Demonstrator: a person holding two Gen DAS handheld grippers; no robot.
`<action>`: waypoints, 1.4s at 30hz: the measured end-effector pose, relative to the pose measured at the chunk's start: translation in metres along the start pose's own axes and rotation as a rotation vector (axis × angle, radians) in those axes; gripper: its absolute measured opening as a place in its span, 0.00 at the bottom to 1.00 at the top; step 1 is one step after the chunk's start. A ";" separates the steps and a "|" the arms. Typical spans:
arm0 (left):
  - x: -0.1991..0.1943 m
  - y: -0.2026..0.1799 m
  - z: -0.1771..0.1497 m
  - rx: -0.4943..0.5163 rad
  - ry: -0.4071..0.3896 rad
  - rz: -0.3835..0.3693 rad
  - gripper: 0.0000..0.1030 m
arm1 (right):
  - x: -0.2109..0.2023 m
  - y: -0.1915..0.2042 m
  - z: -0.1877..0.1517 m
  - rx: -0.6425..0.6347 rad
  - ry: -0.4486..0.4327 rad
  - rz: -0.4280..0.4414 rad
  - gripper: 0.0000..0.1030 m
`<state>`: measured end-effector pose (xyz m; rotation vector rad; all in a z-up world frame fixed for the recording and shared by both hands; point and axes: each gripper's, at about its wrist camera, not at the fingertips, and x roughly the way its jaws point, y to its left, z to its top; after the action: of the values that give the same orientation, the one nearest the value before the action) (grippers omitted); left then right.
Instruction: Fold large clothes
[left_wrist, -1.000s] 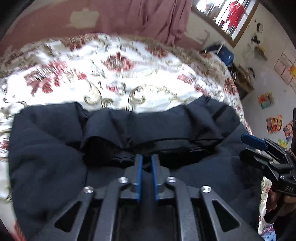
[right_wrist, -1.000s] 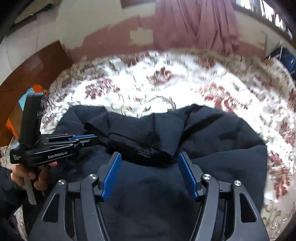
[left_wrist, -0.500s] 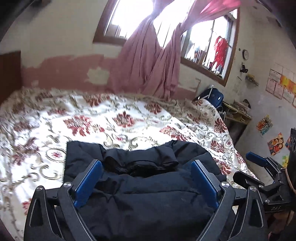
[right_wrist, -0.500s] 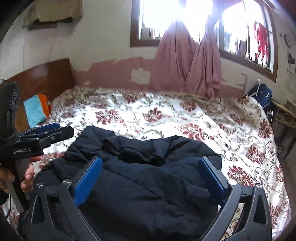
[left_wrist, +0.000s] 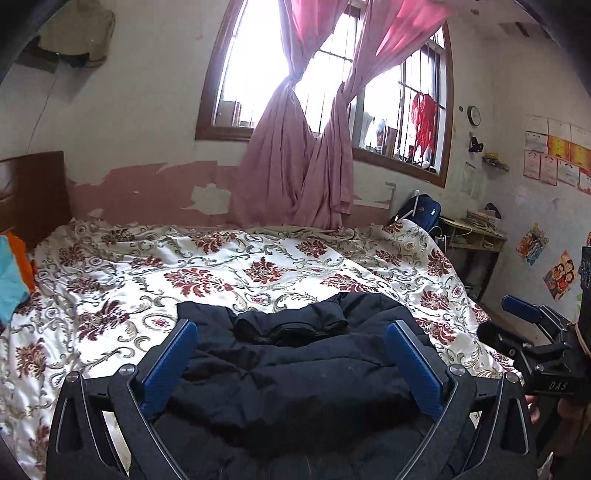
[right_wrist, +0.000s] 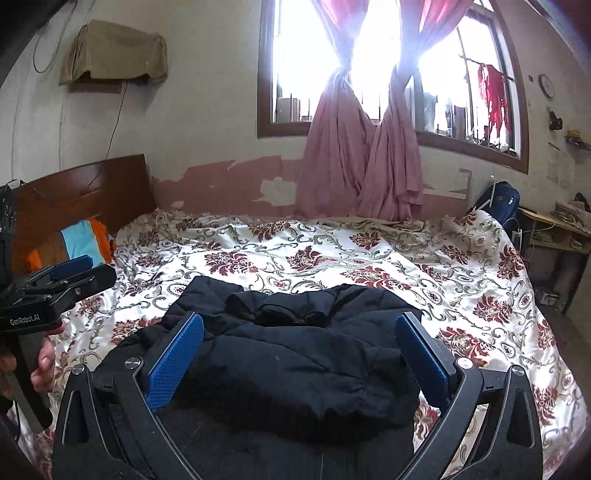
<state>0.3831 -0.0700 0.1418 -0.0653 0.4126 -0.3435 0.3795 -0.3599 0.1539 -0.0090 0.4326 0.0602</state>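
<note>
Black puffy jacket (left_wrist: 295, 373) on floral bedspread (left_wrist: 229, 273)

We see daylight pouring in through the window (right_wrist: 369, 62) on the far wall; its panes are blown out to pure white in both views, with glare bleeding over the knotted pink curtains (right_wrist: 362, 147). The floral bedspread (left_wrist: 258, 266) is evenly and softly lit, its pattern crisp, with no motion blur. The black jacket (right_wrist: 295, 354) near us reads as a dark mass, its folds barely separable and faint shadow pooling at its near edge. Fisheye distortion bows the walls and window frame outward, and black vignetting fills the corners of both pictures.
</note>
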 end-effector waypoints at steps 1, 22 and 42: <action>-0.005 0.000 -0.003 0.000 0.004 0.016 1.00 | -0.005 0.000 -0.003 0.000 -0.009 -0.003 0.98; -0.095 -0.017 -0.083 0.160 -0.049 0.208 1.00 | -0.106 0.025 -0.083 -0.043 -0.109 -0.028 0.98; -0.136 0.008 -0.167 0.173 0.090 0.206 1.00 | -0.140 0.037 -0.159 -0.044 -0.048 -0.036 0.98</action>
<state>0.2013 -0.0150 0.0396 0.1612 0.4731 -0.1779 0.1842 -0.3343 0.0682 -0.0590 0.3835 0.0341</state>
